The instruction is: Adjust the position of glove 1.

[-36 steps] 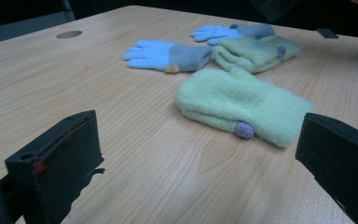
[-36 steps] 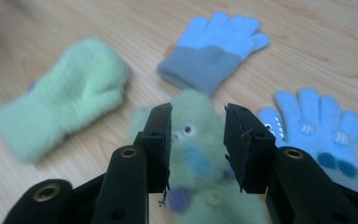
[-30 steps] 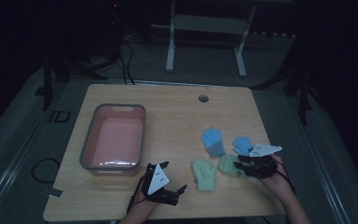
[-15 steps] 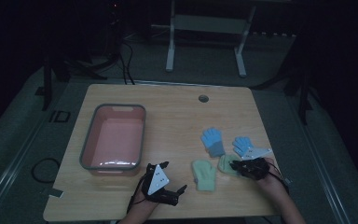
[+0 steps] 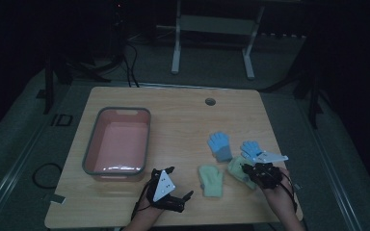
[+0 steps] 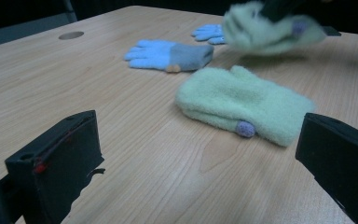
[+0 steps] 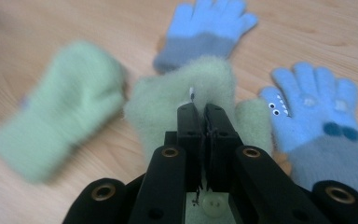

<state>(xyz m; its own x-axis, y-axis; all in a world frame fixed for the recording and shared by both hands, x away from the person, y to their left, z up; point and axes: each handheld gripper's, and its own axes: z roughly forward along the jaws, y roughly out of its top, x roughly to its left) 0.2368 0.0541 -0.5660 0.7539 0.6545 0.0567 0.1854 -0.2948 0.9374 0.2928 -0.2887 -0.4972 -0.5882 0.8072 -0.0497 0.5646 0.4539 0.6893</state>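
Nearest the table's front edge, the left gripper rests with jaws spread wide and empty, waiting. Just beyond, the right gripper, jaws having just closed, pinches a green mitten by its cuff, probably for lifting toward the pink bin farther off, while its mate lies flat beside two blue gloves.

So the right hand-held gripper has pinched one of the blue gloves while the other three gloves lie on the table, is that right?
Not quite. The right hand-held gripper is shut on a green mitten, not a blue glove, as the right gripper view shows. The two blue gloves and the other green mitten lie on the table.
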